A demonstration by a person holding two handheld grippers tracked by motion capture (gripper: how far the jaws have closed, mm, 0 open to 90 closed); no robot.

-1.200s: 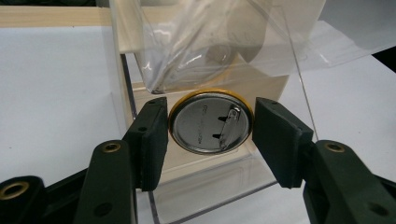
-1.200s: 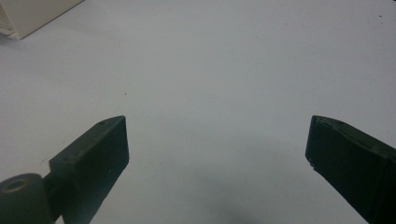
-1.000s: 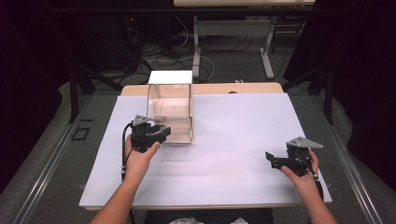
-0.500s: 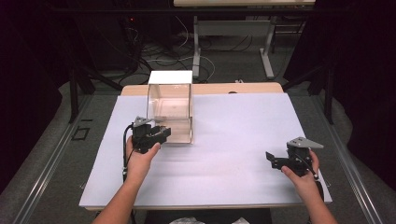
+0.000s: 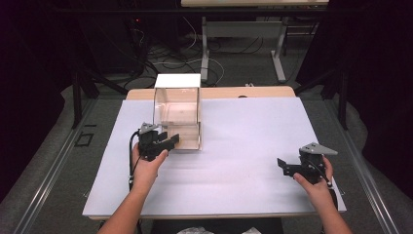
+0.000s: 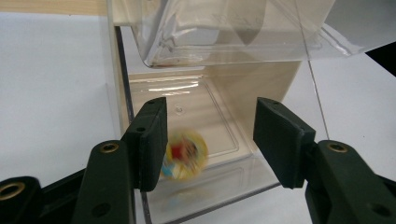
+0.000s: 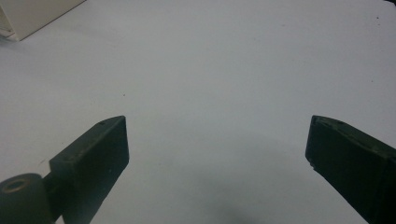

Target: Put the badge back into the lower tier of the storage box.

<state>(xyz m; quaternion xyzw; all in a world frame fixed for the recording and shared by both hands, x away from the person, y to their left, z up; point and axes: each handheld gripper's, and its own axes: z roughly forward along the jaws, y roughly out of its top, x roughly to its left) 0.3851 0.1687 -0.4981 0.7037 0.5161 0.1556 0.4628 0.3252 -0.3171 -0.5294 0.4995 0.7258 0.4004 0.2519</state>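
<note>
A white table [image 5: 243,146] stands in a dark room, and 2 forearms come in over its near edge.

Nearest, the right hand [image 5: 314,183] holds the right gripper [image 5: 283,166] low over bare table. Its 2 jaws stand wide apart with nothing between them. The right gripper view gives that gap plainly, and the high view shows the gripper well apart from the box.

A little farther, the left hand [image 5: 146,165] holds the left gripper [image 5: 171,140] at the near side of 1 clear box [image 5: 178,105]. Its jaws have just been opening. The left gripper view shows them apart, with 1 small round yellow thing [image 6: 184,155], red at its middle, blurred between them. It lies just beside one jaw, clear of the other and low inside the box, so nothing is clamped. From the high view that yellow thing is too small to make out.

Count: 2 grippers, 2 hands, 1 box, 1 yellow thing.

Beyond the box runs a wooden edge [image 5: 219,92], then loose cables [image 5: 170,53] on the floor.
</note>
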